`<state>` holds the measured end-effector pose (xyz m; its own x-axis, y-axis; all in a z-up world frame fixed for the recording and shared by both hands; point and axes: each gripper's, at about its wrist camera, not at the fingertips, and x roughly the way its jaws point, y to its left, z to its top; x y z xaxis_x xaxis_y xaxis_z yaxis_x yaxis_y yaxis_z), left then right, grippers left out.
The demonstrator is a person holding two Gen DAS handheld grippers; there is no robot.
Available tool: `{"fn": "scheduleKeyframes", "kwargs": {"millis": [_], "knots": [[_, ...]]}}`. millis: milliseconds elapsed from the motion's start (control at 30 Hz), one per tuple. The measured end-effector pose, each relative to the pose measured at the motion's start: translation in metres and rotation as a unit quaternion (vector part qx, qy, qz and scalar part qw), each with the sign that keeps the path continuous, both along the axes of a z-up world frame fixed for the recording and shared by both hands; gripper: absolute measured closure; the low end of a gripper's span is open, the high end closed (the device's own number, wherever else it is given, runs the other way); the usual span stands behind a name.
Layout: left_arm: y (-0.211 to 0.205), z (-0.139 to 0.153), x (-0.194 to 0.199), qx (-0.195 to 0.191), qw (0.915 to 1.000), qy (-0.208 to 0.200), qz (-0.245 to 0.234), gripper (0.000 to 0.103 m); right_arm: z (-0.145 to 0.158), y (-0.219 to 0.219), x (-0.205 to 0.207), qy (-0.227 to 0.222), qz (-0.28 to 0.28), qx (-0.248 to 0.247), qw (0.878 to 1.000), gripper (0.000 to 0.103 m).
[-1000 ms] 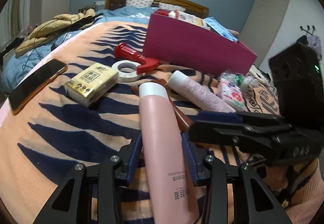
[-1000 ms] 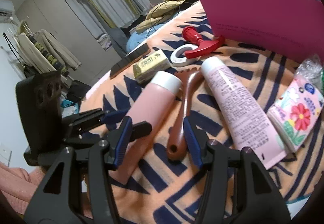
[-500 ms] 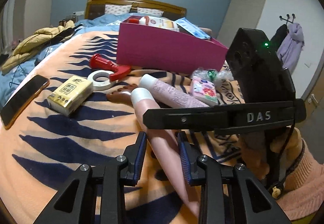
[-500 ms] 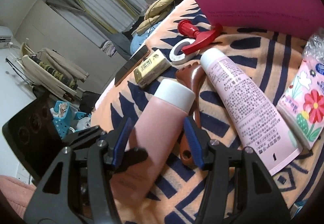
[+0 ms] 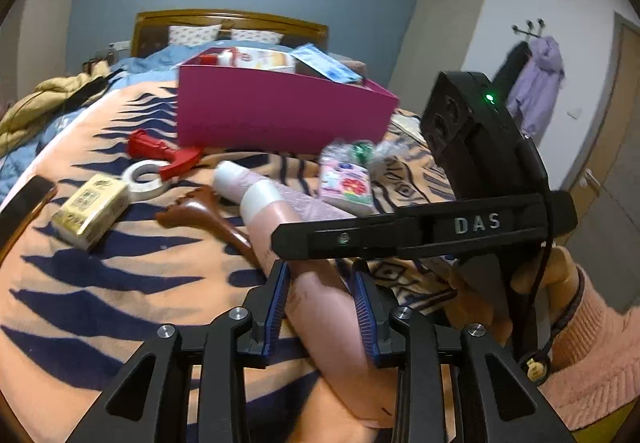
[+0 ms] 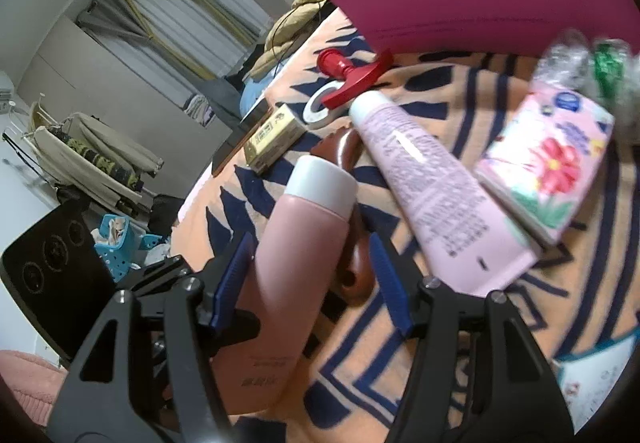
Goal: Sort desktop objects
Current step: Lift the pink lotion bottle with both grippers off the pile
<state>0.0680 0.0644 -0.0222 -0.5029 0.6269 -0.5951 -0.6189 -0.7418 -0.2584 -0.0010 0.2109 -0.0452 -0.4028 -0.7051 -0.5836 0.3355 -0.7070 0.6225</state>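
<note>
A pink tube with a white cap lies tilted over the striped blanket, its lower half between the blue pads of my left gripper, which press on it while the jaws ease slightly apart. In the right wrist view the same pink tube stands between the pads of my right gripper; those jaws are opening, with a gap on both sides. One black finger of the right gripper crosses over the tube. The magenta box stands behind, holding several items.
On the blanket lie a brown wooden massager, a lilac tube, a floral tissue pack, a yellow tissue pack, a tape roll, a red tool and a phone. A hand in a pink sleeve is at right.
The right gripper shifted from the brown massager's handle over to the pink tube and its jaws widened. The left gripper rolled and rose a little with the tube.
</note>
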Motion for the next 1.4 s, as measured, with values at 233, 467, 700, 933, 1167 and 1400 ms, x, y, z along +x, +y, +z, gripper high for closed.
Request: {"fn": "scheduleKeyframes", "kwargs": {"millis": [233,467,700,933,1167,1400], "knots": [[0.003,-0.005,-0.001,0.018,0.9994,-0.021,-0.021,0.064,-0.006,0.012,0.005,-0.006,-0.004,-0.016,1.0,0.054],[-0.003,-0.012,-0.008,0.044,0.9973,-0.056,-0.022,0.053,-0.011,0.014,0.004,-0.009,0.006,-0.06,0.998,0.063],[-0.016,-0.014,-0.015,0.09,0.9915,-0.089,-0.032,0.052,-0.014,0.023,0.006,-0.012,0.007,-0.107,0.994,0.069],[-0.018,-0.014,-0.031,0.14,0.9815,-0.118,-0.055,0.047,-0.006,0.033,0.007,-0.003,0.004,-0.138,0.99,0.072],[-0.005,-0.011,-0.04,0.158,0.9758,-0.13,-0.079,0.043,0.001,0.041,0.007,0.003,0.004,-0.156,0.988,0.072],[0.004,0.015,-0.048,0.173,0.9758,-0.103,-0.086,0.047,0.024,0.054,0.006,0.036,0.006,-0.149,0.988,0.072]]}}
